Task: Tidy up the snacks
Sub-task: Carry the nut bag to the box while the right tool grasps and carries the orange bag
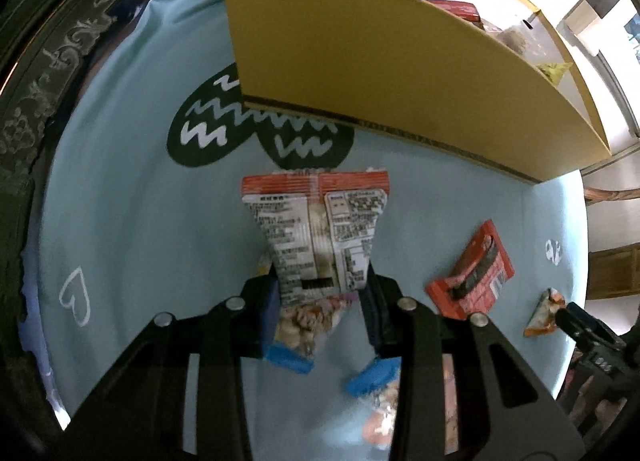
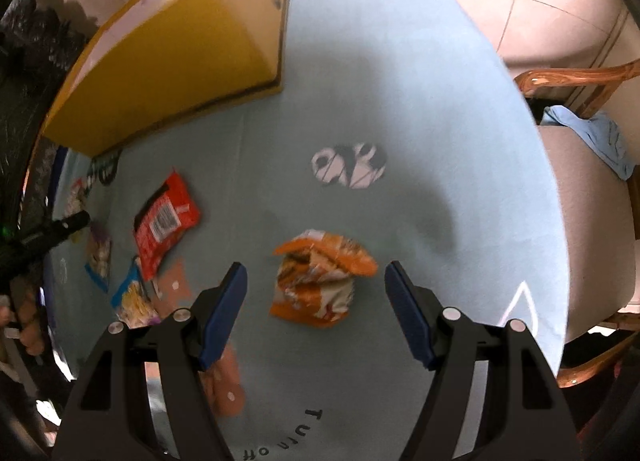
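The left gripper (image 1: 322, 285) is clamped on a white snack bag (image 1: 320, 233) with a red top edge, its blue pads squeezing the bag's sides. The bag hangs above the light blue tablecloth (image 1: 140, 221). Just past it, on the far side, stands a big yellow box (image 1: 380, 61) with some snacks already inside. Its tall front wall is between the bag and the inside of the box.

Off to the right lie a red packet (image 1: 472, 277) and a small orange bag (image 1: 544, 313). More blue-edged bags (image 1: 292, 337) lie under the left gripper.

The right gripper (image 2: 316, 281) has its fingers wide apart, holding nothing. The crumpled orange bag (image 2: 320, 281) lies on the cloth between them, but they do not touch it. To its left lie the red packet (image 2: 164, 221) and some little bags (image 2: 132, 297). A wooden chair (image 2: 580, 221) stands at the right, beside the table.
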Tool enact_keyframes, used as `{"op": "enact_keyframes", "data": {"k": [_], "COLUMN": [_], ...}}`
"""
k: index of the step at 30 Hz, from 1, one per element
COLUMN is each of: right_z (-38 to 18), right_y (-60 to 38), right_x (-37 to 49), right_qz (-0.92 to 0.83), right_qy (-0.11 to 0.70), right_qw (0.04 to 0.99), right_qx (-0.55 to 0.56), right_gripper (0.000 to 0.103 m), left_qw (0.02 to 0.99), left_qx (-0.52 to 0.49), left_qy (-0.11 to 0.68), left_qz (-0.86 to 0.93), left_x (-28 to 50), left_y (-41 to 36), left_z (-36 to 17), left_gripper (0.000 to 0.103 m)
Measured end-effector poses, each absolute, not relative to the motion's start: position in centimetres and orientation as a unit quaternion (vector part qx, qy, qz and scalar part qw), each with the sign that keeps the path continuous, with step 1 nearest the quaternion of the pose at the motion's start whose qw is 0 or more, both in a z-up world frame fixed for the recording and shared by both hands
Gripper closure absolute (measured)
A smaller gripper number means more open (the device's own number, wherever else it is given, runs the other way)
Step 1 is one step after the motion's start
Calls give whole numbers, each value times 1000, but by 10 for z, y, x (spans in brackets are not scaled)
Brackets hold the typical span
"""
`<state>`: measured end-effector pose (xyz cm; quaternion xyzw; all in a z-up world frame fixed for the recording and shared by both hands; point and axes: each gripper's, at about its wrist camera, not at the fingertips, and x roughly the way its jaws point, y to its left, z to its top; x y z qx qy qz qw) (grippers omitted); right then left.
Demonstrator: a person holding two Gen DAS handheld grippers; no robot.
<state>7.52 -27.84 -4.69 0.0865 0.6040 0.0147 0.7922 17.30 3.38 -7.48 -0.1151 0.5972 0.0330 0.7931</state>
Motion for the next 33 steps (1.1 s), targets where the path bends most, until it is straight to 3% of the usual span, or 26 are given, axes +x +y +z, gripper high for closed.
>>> {"op": "enact_keyframes", "data": {"k": [3,6,8,18,33], "right_z": [-59,-63,-60,-13,70], "right_y": [-265,-258,-259,-261,-208], "right_x": [73,73,73,68,101], "right_qz": [19,17,24,67,136], "right_qy": [603,597,597,563,482], "right_qw": [796,802,801,821,864], "right_qx": [54,21,22,59,56], "right_gripper": [31,59,63,63,63], "left_qw": [789,787,787,791,844], "left_qx": [-118,-118,-119,-129,-123], "left_qy": [602,605,604,597,522], "left_qz": [31,35,38,31,2], "left_x": [166,155,133,112,132], "left_y": [33,27,34,33,27], "left_z": [-71,-75,-71,-59,33], "left_gripper": [68,68,68,68,68]}}
